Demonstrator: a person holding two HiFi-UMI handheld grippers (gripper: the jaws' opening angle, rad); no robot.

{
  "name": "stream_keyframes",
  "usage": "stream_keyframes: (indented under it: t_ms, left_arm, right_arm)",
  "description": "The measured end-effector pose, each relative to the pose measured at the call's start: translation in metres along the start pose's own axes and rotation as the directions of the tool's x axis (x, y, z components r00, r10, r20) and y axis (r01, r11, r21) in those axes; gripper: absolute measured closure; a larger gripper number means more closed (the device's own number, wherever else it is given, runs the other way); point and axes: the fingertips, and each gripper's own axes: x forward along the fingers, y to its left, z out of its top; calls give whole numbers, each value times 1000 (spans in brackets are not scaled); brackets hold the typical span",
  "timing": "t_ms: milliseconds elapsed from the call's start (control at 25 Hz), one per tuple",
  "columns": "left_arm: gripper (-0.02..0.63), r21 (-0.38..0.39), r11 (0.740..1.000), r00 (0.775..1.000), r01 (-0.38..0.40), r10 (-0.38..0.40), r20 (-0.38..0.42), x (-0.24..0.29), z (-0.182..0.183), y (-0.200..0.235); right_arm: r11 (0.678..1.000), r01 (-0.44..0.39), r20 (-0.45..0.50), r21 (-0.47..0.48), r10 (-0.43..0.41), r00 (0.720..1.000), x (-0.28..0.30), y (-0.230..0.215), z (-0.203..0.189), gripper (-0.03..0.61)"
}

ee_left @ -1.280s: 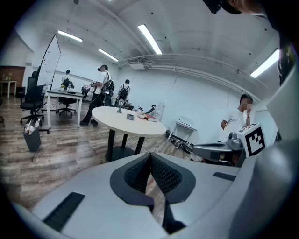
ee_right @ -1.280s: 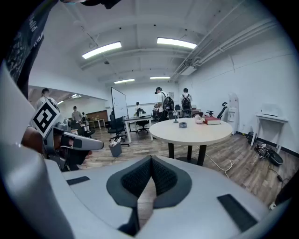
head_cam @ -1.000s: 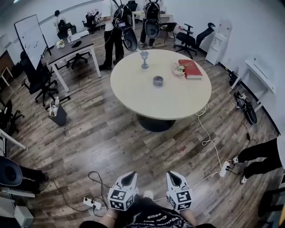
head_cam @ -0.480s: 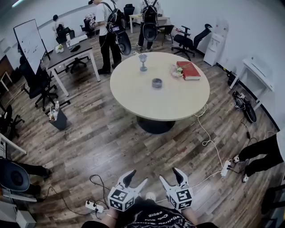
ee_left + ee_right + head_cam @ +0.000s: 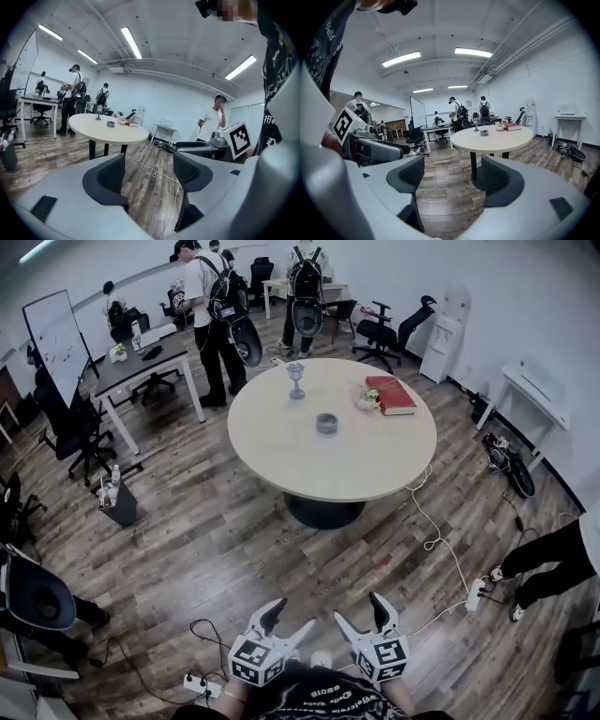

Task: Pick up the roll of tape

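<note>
1. The left tool (image 5: 289, 618) is held low at the near edge of the head view. Its jaws have just been opening and now stand wide apart.
2. In the left gripper view only the wooden floor (image 5: 150, 176) and a white cable (image 5: 149, 165) show between its dark pads (image 5: 112, 174). It holds nothing.
3. The right tool (image 5: 363, 613) sits just beside the left one. Its jaws have also just been opening and stand wide, with bare floor between its pads (image 5: 494, 177). It holds nothing either.
4. The roll of tape (image 5: 326, 423) lies flat near the middle of the round desk (image 5: 281, 465), well apart from both tools, with a stretch of floor between.
5. Also on the desk, a goblet (image 5: 295, 379) stands upright beyond the tape, and a red book (image 5: 392, 395) lies towards the far right edge.
6. Both tools point roughly towards the desk, which shows small in the distance in each gripper view.
7. Two people (image 5: 305, 287) with backpacks stand beyond the desk.
8. A power strip (image 5: 197, 682) lies on the floor near the left tool.
</note>
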Motion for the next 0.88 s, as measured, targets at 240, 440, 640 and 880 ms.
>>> stream_keyframes:
  t_ms: [240, 440, 640, 880]
  left_arm:
    - [287, 32, 999, 999, 16, -17, 42, -6, 14, 22]
    - [288, 26, 1000, 999, 7, -8, 45, -11, 13, 38]
    - [288, 16, 1000, 1000, -19, 19, 19, -4, 5, 57]
    - [288, 4, 998, 998, -65, 65, 5, 26, 11, 82]
  right_arm:
    - [998, 68, 35, 6, -68, 997, 9, 5, 8, 195]
    - [997, 80, 25, 18, -81, 996, 18, 19, 4, 199]
    - [998, 55, -13, 20, -55, 998, 36, 25, -6, 202]
    - [1000, 22, -45, 10, -21, 999, 70, 2, -5, 207]
